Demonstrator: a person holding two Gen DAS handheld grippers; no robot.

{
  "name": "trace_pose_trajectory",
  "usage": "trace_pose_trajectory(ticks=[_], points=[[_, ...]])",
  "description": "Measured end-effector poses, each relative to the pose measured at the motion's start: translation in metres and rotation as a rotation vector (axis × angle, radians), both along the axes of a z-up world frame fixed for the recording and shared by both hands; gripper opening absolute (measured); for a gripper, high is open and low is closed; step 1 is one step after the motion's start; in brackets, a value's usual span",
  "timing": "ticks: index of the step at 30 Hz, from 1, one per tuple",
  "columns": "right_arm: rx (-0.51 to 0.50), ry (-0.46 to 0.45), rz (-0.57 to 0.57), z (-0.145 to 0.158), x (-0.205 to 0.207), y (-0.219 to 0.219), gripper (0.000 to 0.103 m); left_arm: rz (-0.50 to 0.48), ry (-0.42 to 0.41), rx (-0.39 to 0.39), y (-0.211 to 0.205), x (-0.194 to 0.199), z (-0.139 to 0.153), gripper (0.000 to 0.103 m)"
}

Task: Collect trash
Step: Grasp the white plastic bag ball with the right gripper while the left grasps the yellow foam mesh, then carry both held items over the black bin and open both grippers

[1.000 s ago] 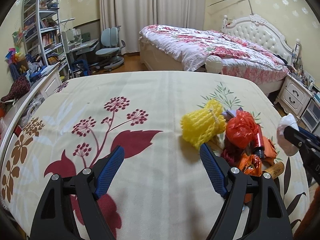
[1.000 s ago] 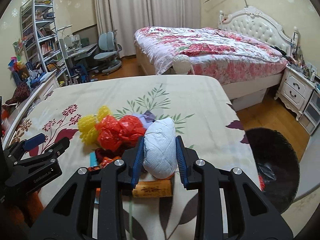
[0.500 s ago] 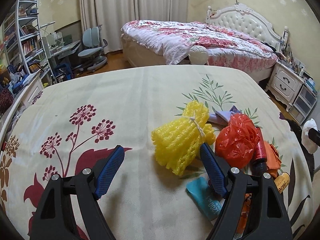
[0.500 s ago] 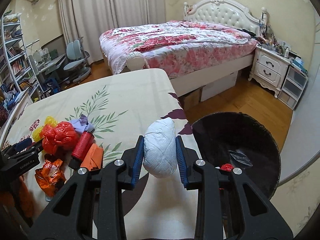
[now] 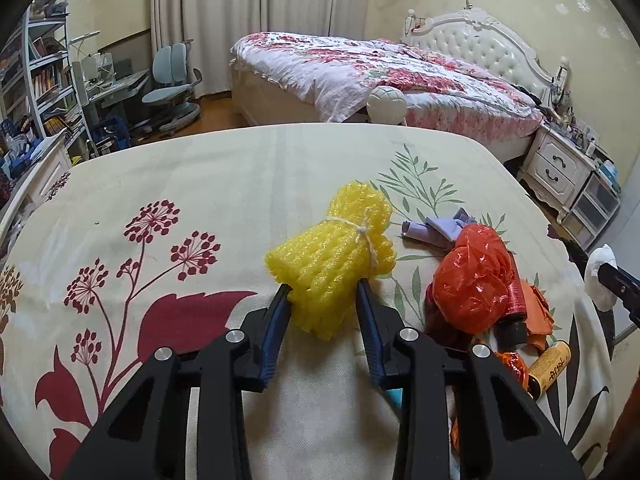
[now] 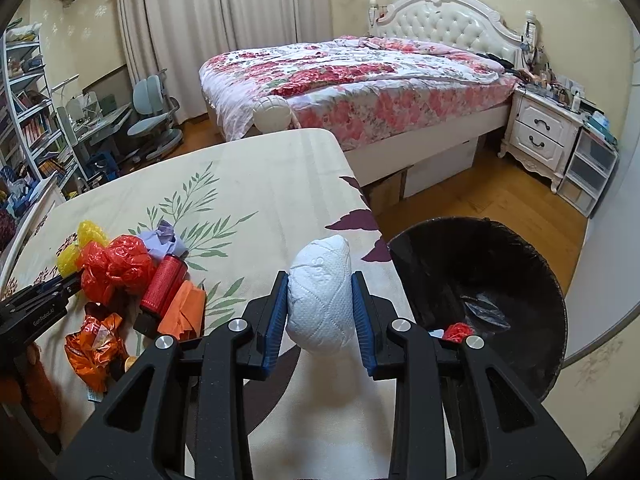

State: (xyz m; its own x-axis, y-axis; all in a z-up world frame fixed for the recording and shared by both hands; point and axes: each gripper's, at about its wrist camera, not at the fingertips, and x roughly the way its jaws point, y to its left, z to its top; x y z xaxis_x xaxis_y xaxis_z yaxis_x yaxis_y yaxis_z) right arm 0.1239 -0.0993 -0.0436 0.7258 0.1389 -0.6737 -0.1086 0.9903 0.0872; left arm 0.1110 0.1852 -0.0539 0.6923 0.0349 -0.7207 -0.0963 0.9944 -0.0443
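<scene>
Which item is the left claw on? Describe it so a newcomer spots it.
On the floral bedspread, look at the left end of the trash pile. There the left claw grips a yellow foam net bundle tied with string. It is the only yellow, ribbed piece, left of the red plastic bag.

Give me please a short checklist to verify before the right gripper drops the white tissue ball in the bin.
1. Right gripper grips the white tissue ball: ok.
2. Ball above the black bin: not ok, bin is off to the right.
3. Bin mouth open: ok.
4. Left gripper closed on the yellow foam net: ok.
5. Net lifted from the tablecloth: cannot tell.
</scene>
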Motion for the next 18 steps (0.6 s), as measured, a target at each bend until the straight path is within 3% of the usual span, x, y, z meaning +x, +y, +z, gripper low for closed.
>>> trace_pose_trajectory(ticks=[10,18], points=[[0.006,-0.025,-0.026,0.008,-0.01,-0.015,0.03,0.068,-0.079,0.015,0.003,-0.036,0.035,0.033],[-0.006,-0.045,-0.074,0.01,-0.02,-0.043,0.03,-0.013,-0.137,-0.014,-0.043,-0.045,0.06,0.033]])
